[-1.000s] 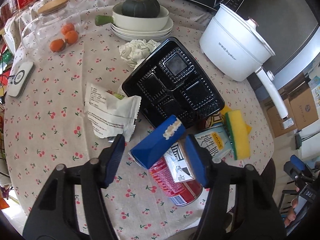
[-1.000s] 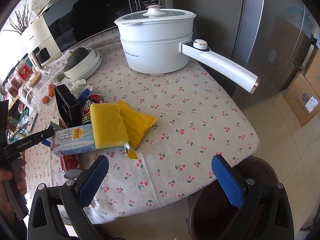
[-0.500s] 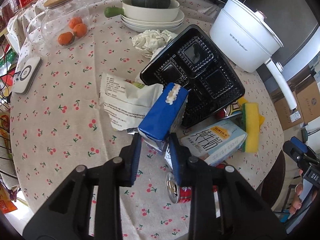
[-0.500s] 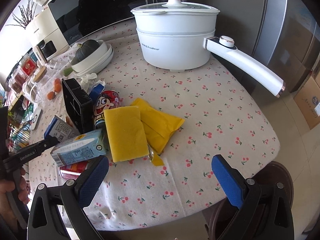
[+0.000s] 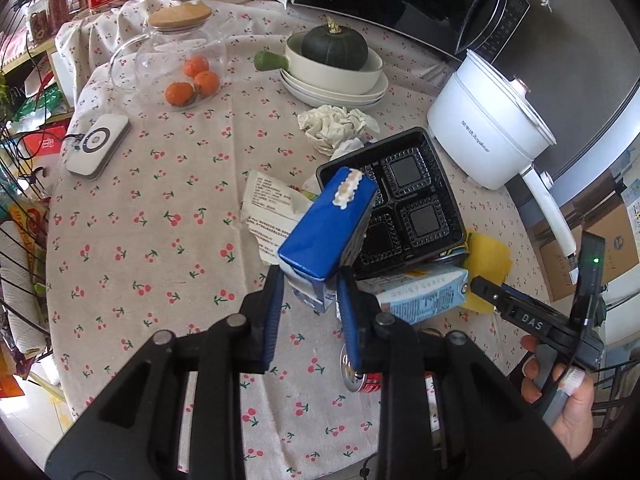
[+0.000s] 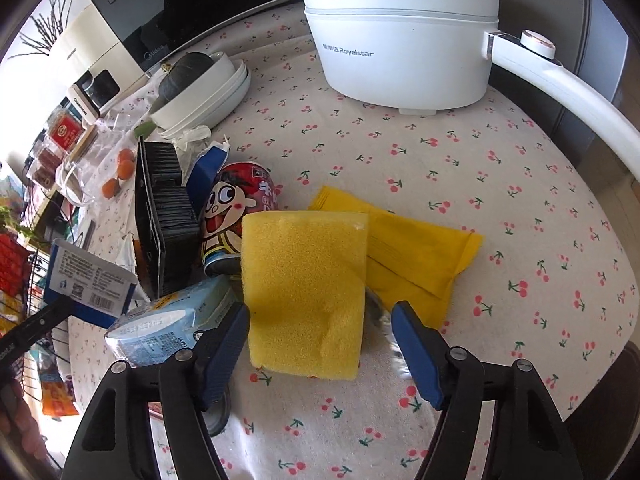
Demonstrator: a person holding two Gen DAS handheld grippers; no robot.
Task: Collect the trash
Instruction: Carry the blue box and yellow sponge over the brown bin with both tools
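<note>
Holding now: we have the blue carton (image 5: 328, 228) pinched at its lower end by our left gripper (image 5: 310, 312), fingers closed on it, the carton tilted up and away from us, clear of the cloth.
Right fingers: our right gripper (image 6: 320, 344) straddles the near end of the yellow sponge (image 6: 306, 292), and its jaws are closing; the left pad looks to be at the sponge's edge, the right pad stands apart from it.
Key relation: the sponge's long axis runs straight away from the right fingers, so the pads meet its two long sides; the sponge lies directly ahead between them, and the right hand is clearly the nearer one.
Under and beside: the sponge rests partly on a yellow cloth (image 6: 420, 256), with a pale blue milk carton (image 6: 172, 320) just to its left, touching or nearly so, and a red can (image 6: 236, 216) behind.
Other trash: a black tray (image 5: 400, 200), a crumpled tissue (image 5: 336, 124) and a white wrapper (image 5: 272, 208) lie on the counter (image 5: 160, 216).
Our judgement: we reckon the risk is catching the yellow cloth along with the sponge.
Bin: a dark rim (image 6: 600, 420) shows below the counter edge at right, likely the drop spot; we cannot be sure.
</note>
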